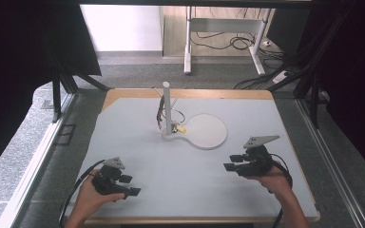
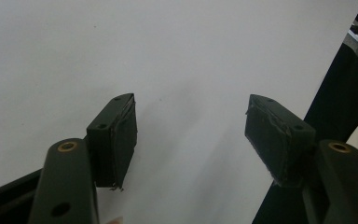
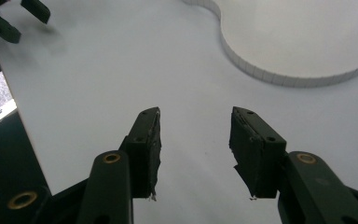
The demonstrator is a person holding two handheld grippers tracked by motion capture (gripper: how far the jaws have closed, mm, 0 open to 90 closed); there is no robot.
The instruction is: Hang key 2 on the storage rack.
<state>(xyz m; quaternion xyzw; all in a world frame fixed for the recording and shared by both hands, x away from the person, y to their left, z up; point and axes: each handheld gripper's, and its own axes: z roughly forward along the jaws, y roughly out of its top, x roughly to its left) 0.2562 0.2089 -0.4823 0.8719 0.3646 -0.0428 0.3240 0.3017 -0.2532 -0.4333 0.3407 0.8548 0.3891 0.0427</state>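
Observation:
A white stand with an upright post and a flat round plate sits at the middle back of the grey table. A dark cord hangs on the post, and a small yellow piece lies at its foot. My left gripper rests at the near left, open over bare table. At the near right my right gripper points left, its jaws open with nothing between them. The round plate's rim lies just ahead of it, with the left gripper's jaws farther off.
The grey mat ends in a wooden table edge at the back and front. Black frame posts stand beside the table. Behind it are a desk's legs and floor cables.

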